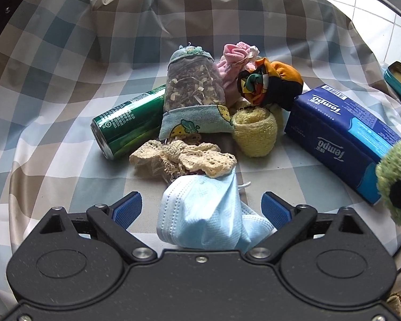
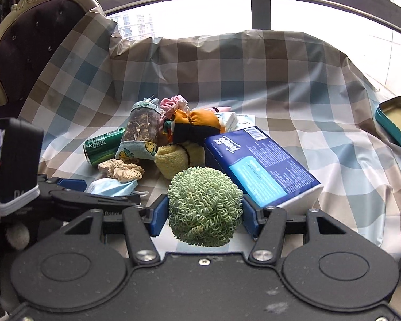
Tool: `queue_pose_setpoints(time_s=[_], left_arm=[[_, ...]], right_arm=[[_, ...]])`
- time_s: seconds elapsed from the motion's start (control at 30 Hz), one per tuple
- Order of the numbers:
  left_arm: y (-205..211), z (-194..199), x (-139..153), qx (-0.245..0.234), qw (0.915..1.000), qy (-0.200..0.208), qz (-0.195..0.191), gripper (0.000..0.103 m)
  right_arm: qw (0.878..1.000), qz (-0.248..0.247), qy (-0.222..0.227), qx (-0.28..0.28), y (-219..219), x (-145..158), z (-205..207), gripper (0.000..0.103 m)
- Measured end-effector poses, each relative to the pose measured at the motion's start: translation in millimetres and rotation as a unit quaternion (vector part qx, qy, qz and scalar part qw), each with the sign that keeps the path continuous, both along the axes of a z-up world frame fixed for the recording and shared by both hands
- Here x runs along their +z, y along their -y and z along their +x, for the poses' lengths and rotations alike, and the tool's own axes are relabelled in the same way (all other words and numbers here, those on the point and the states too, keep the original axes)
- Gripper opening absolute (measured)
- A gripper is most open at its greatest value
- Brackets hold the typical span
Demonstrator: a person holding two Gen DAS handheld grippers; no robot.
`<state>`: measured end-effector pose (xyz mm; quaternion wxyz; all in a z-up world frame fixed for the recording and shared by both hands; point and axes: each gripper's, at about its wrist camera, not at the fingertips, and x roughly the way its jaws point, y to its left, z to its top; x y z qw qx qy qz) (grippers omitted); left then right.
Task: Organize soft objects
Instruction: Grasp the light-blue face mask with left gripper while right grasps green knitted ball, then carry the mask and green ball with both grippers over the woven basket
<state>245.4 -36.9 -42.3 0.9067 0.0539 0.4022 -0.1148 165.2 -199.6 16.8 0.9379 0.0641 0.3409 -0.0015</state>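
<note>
Checked cloth (image 1: 66, 53) carries one green can (image 1: 125, 123), one blue tissue pack (image 1: 342, 136) and one teal tin (image 2: 395, 123) at far right. Left gripper (image 1: 201, 206) stands spread around one blue face mask (image 1: 205, 214), near one lace scrunchie (image 1: 184, 160). Right gripper (image 2: 204, 211) clamps one green pom ball (image 2: 204, 208)

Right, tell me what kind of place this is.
Probably a home living room: a tufted chair with a carved frame, a big window with buildings outside, and a checkered cloth draped as a work surface, holding household odds and ends like a tissue pack.
</note>
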Motion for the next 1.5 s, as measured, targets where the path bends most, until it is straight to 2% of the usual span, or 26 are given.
queue_pose_setpoints(time_s=[0.03,0.07,0.1,0.17,0.27,0.43,0.6,0.67,0.8,0.93,1.07,1.27,1.33,1.37,1.4,1.47,1.5], left_arm=[[0,3,-2,0.004,1.0000,-0.007,-0.003,0.091],[0,5,-4,0.007,0.9999,-0.013,-0.007,0.084],[-1,5,-4,0.009,0.9997,-0.019,-0.013,0.072],[-4,4,-3,0.010,0.9990,-0.033,-0.029,0.062],[-6,-6,5,0.005,0.9985,-0.034,-0.043,0.056],[-5,-33,31,-0.009,0.9989,-0.008,-0.045,0.056],[-10,-56,51,-0.019,0.9973,-0.007,-0.070,0.055],[-10,-62,54,-0.020,0.9977,-0.004,-0.065,0.055],[-9,-62,38,0.002,0.9998,-0.003,-0.017,0.061],[-17,-63,18,0.006,0.9988,-0.037,-0.031,0.071],[-18,-69,11,0.010,0.9990,-0.034,-0.028,0.086],[-13,-56,-7,0.008,0.9982,-0.055,-0.021,0.086],[-13,-51,-14,0.007,0.9970,-0.070,-0.032,0.073],[-13,-50,-16,0.009,0.9965,-0.075,-0.036,0.063],[-13,-51,-15,0.014,0.9970,-0.068,-0.035,0.057],[-14,-51,-10,0.010,0.9967,-0.067,-0.044,0.046],[-16,-50,-8,0.009,0.9959,-0.071,-0.055,0.045]], right_arm=[[1.000,0.001,-0.003,0.000,1,-2,-3,0.057],[1.000,0.002,-0.005,-0.002,1,-3,-7,0.057],[1.000,0.003,-0.007,-0.003,2,-4,-12,0.057],[1.000,0.006,-0.009,-0.005,2,-6,-19,0.057],[1.000,0.012,-0.013,-0.009,4,-7,-29,0.057],[1.000,0.016,-0.023,-0.015,8,-11,-38,0.057],[0.999,0.022,-0.031,-0.023,13,-13,-49,0.057],[0.999,0.026,-0.035,-0.025,14,-14,-51,0.057],[0.998,0.025,-0.045,-0.025,13,-18,-51,0.057],[0.999,0.026,-0.044,-0.018,9,-18,-52,0.057],[0.998,0.025,-0.050,-0.014,6,-20,-50,0.057],[0.997,0.026,-0.066,-0.013,5,-28,-47,0.057],[0.997,0.027,-0.069,-0.013,5,-30,-47,0.057],[0.997,0.027,-0.071,-0.013,5,-31,-47,0.057],[0.997,0.026,-0.072,-0.014,5,-32,-47,0.057],[0.997,0.025,-0.073,-0.014,5,-33,-48,0.057],[0.997,0.026,-0.074,-0.014,5,-33,-48,0.057]])
